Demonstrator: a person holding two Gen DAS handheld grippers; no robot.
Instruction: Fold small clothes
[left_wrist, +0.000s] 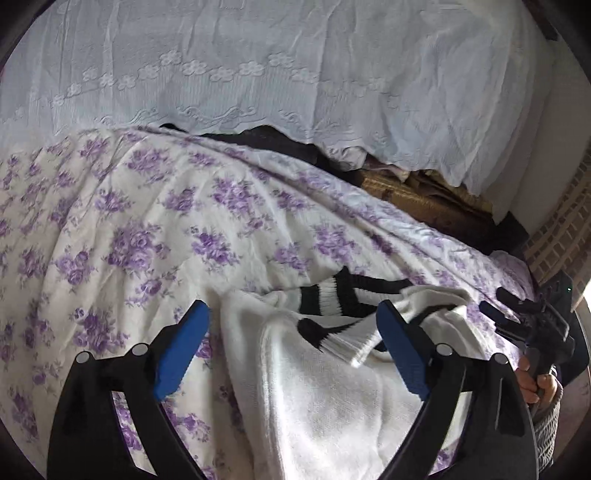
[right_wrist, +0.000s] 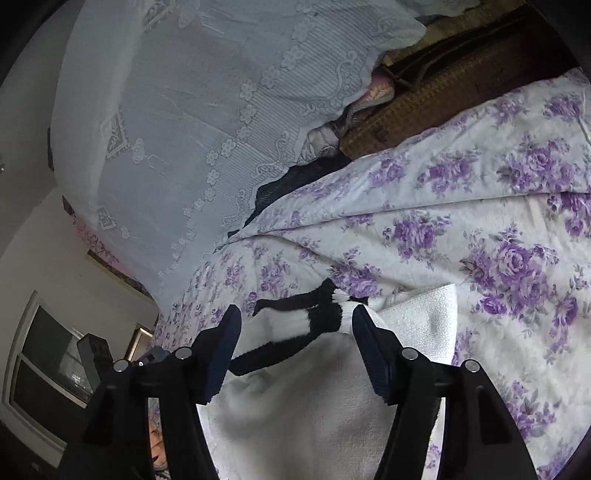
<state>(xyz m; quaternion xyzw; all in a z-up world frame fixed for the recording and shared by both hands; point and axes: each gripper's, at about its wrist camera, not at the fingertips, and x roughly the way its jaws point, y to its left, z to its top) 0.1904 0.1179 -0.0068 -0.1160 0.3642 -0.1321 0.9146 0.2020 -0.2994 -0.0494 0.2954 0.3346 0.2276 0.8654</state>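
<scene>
A white knit garment with black-and-white striped ribbing lies bunched on the purple-flowered bedspread. My left gripper stands wide open above it, its blue pads on either side of the cloth and not pressing it. In the right wrist view the same garment lies below my right gripper, with the striped ribbing between the parted fingers; the pads do not clamp it. The right gripper also shows at the left view's right edge, with a person's hand on its handle.
A white lace cloth hangs over furniture beyond the bedspread. Under its hem sit a dark fabric and a brown woven item. A window and pale wall show at the lower left of the right wrist view.
</scene>
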